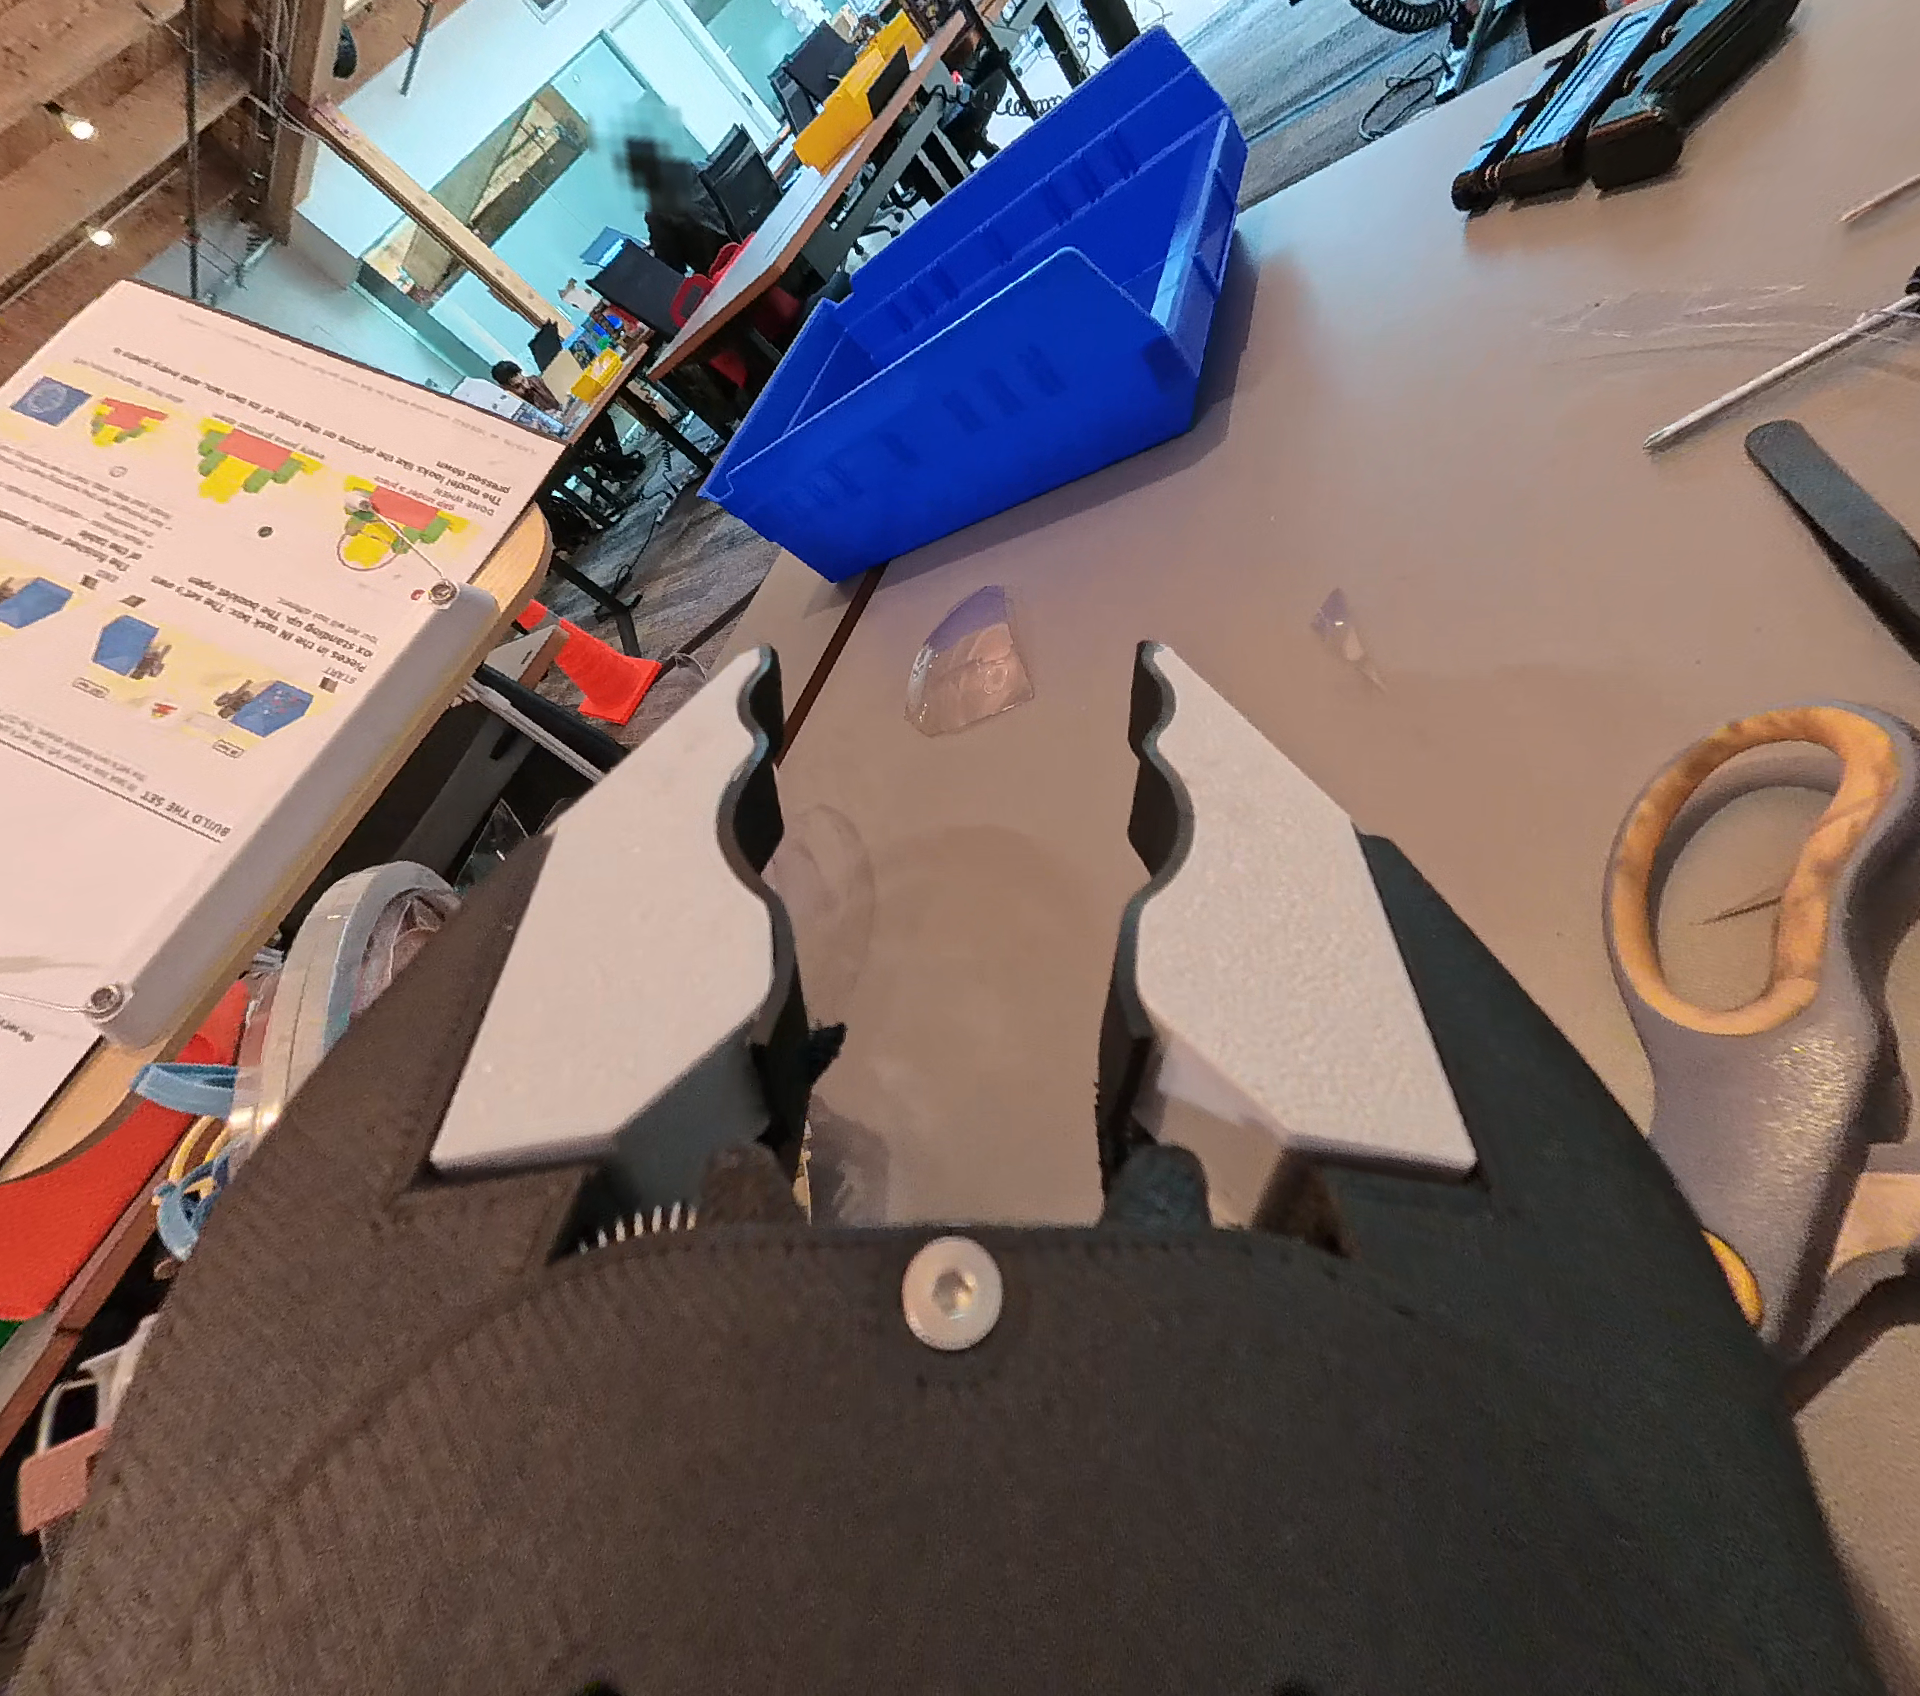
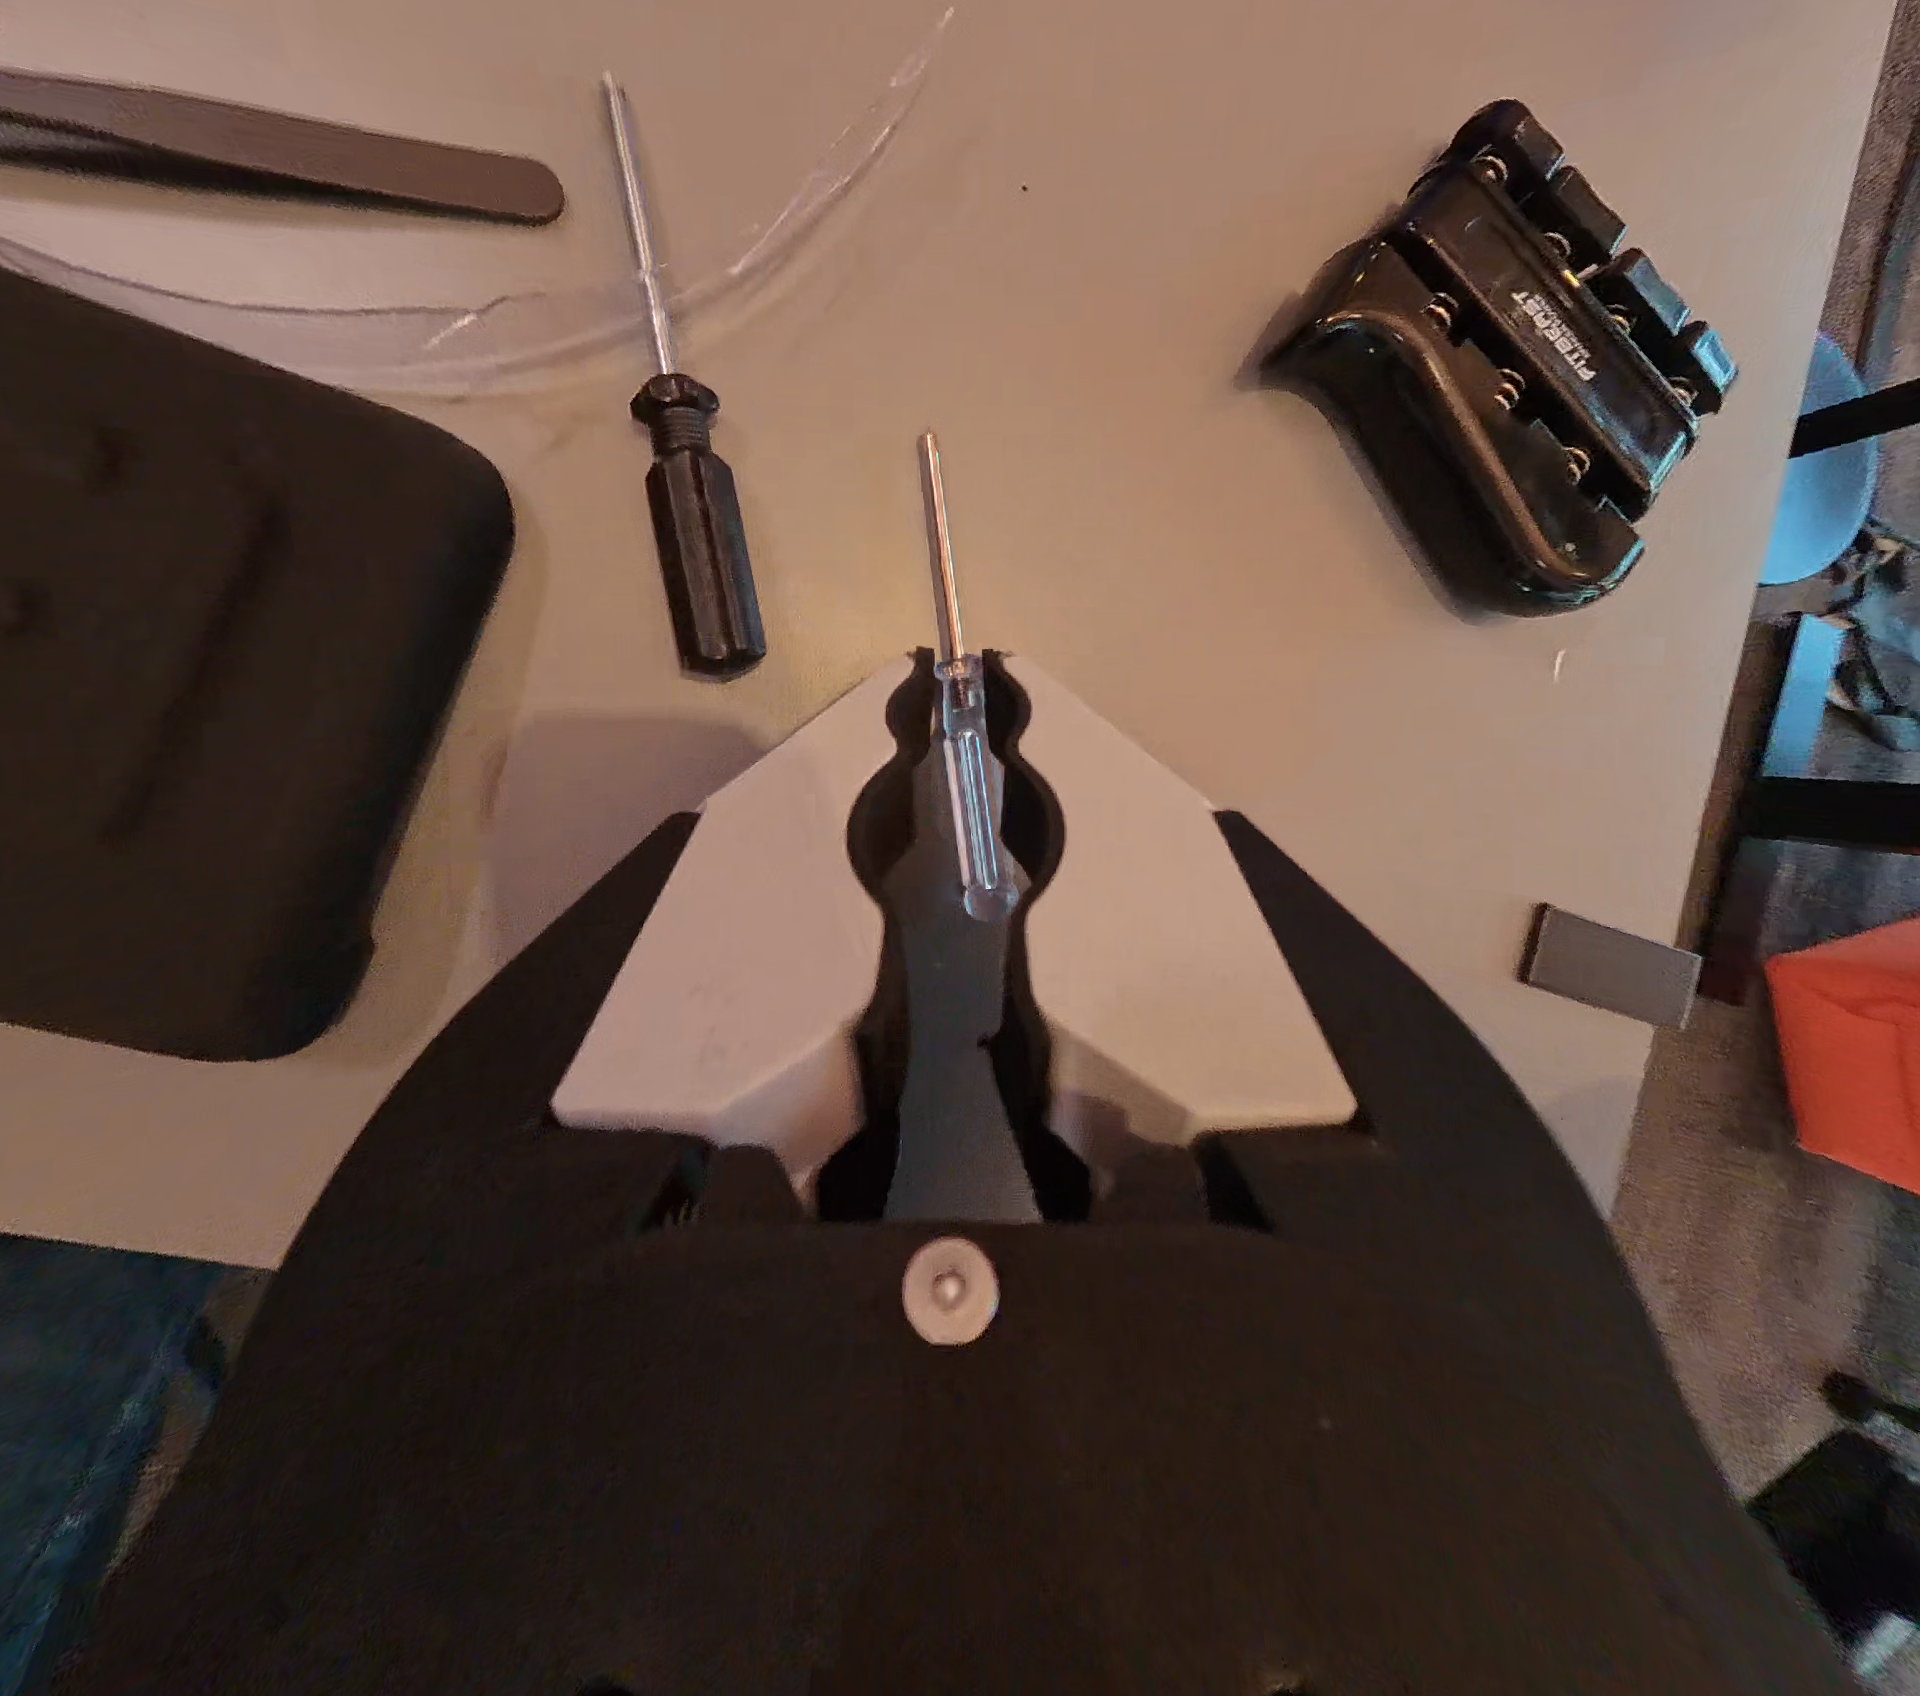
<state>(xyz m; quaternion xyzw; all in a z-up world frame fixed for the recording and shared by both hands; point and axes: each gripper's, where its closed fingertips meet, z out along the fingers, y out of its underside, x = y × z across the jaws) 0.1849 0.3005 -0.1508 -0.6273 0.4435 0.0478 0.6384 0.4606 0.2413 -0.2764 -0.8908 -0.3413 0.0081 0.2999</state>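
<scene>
Our right gripper [image 2: 958, 659] pinches a clear-handled screwdriver [image 2: 964, 799] between its fingers, the steel shaft pointing forward past the tips over the grey tabletop [image 2: 1091, 88]. A black-handled screwdriver [image 2: 694, 508] lies just left of them, a black hand exerciser [image 2: 1507, 389] well to the right. Our left gripper [image 1: 954, 690] hovers with fingers spread and empty, scissors [image 1: 1787, 971] beside its right finger, a blue bin [image 1: 997, 358] ahead.

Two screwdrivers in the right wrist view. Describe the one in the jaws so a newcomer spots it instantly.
Start at the grey table, then find the right gripper at bottom centre. The clear-handled screwdriver sits clamped between its jaws, shaft pointing away. Unlike the black-handled screwdriver lying loose to its left, its handle is transparent and slimmer.
</scene>
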